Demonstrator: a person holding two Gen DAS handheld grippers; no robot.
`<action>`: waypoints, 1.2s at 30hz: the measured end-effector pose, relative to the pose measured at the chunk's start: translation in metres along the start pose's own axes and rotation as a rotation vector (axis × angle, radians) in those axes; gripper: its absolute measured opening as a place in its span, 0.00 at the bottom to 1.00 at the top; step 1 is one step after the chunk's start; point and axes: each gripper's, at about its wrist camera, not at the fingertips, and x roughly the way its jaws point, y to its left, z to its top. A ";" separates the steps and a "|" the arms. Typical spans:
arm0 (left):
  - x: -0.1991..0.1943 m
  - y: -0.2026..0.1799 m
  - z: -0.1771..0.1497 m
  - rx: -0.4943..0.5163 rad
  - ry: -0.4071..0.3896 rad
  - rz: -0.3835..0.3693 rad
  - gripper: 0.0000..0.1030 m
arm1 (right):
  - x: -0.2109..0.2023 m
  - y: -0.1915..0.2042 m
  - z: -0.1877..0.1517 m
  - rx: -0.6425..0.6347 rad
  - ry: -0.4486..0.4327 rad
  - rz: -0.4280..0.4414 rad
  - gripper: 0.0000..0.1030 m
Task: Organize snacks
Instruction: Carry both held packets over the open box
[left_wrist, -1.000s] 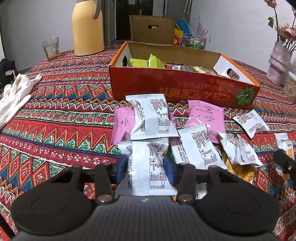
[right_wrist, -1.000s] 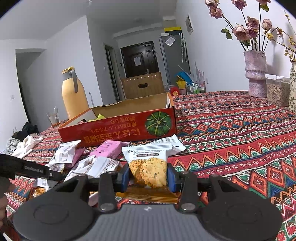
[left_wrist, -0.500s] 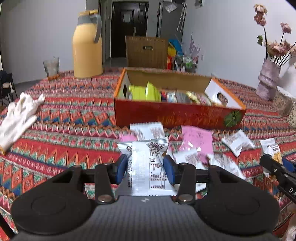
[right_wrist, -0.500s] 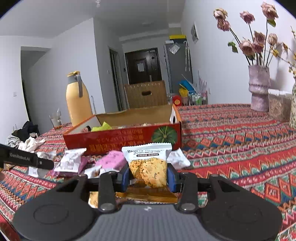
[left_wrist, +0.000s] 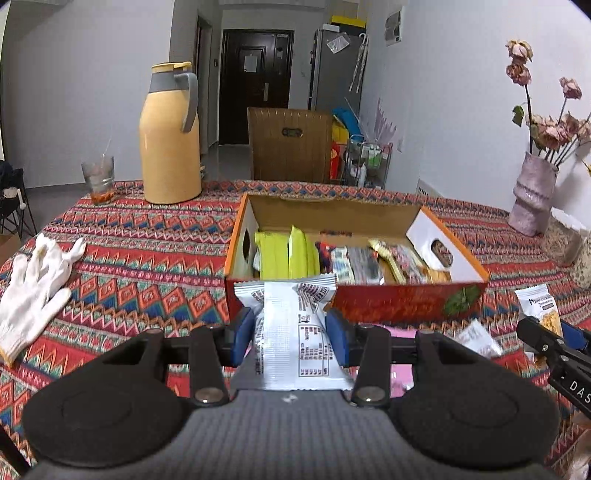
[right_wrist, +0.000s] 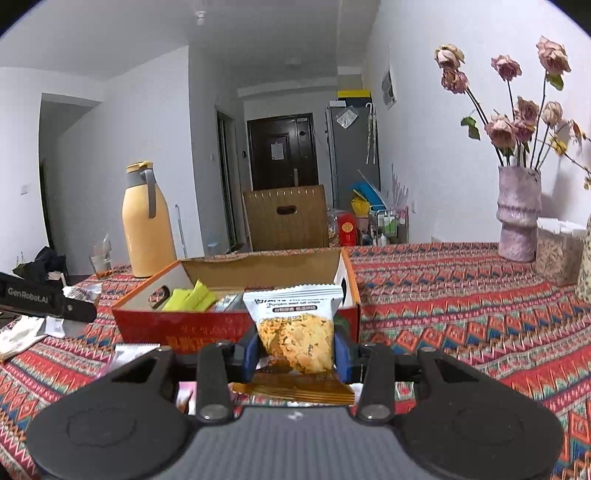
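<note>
**Two packets held above the patterned counter**

Red, zigzag-patterned cloth covered the counter (left_wrist: 155, 236), and behind it stood a dark door and a grey fridge at the end of the room. On the counter sat the orange snack box (left_wrist: 354, 295), open at the top, with yellow-green packets (left_wrist: 291, 251) standing at its left end and darker wrappers lying beside them.

I held my left gripper (left_wrist: 290, 332) in front of the box's near wall, its blue pads clamped on a white snack packet (left_wrist: 295, 332) whose printed back faced the camera. The packet stood upright between the pads, its crimped top edge level with the box rim in that view.

My right gripper (right_wrist: 295, 349) was pinched shut on a cookie packet (right_wrist: 293, 328), white on top with a clear window showing the biscuit. It also stood upright, near the box's right end (right_wrist: 351, 295).

A yellow thermos jug (left_wrist: 170, 136) and a drinking glass (left_wrist: 98, 177) stood beyond the box on the left. A white glove (left_wrist: 33, 284) lay flat at the counter's left edge. A pink vase of dried roses (right_wrist: 517, 214) stood far right.
</note>
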 end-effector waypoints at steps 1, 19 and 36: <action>0.001 0.000 0.003 -0.001 -0.001 -0.001 0.43 | 0.004 0.000 0.004 -0.003 -0.002 -0.002 0.38; 0.061 -0.006 0.067 -0.018 -0.028 -0.001 0.43 | 0.091 -0.002 0.061 -0.024 0.020 -0.014 0.38; 0.128 0.012 0.072 -0.085 -0.022 0.031 0.43 | 0.169 0.006 0.060 -0.031 0.073 -0.018 0.38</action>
